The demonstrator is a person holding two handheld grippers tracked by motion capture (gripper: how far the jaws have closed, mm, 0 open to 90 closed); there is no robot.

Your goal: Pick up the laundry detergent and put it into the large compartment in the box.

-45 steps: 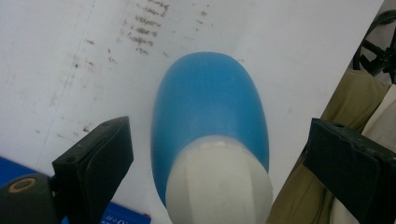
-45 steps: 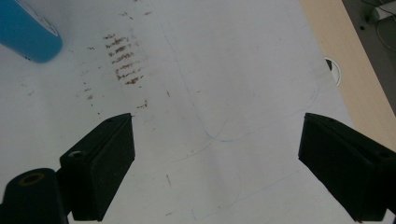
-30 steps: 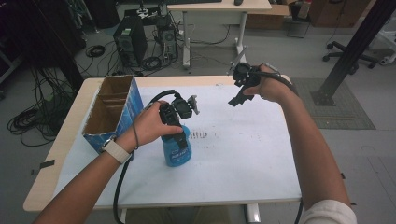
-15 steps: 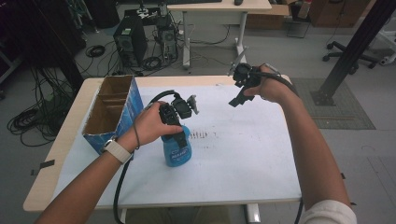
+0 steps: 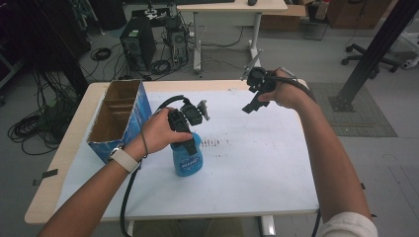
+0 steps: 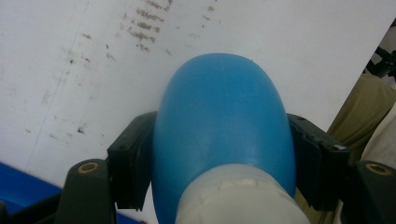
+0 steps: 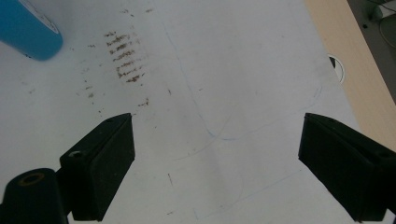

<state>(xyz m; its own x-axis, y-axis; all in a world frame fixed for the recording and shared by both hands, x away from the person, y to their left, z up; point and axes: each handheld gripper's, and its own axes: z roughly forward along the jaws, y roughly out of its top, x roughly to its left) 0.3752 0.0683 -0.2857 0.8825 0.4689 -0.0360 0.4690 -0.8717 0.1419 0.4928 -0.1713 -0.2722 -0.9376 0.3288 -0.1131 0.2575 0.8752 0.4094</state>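
Meanwhile, the left hand-held gripper (image 6: 219,154) clamps the blue bottle (image 5: 188,155) beside an open box (image 5: 121,118); the right hand-held gripper (image 7: 215,163) gapes wide, holding nothing.

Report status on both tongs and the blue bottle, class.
Left tongs shut on the blue bottle, upright on the table. Right tongs open, empty, held above the far side. Cardboard box stands left of the bottle, nothing between.
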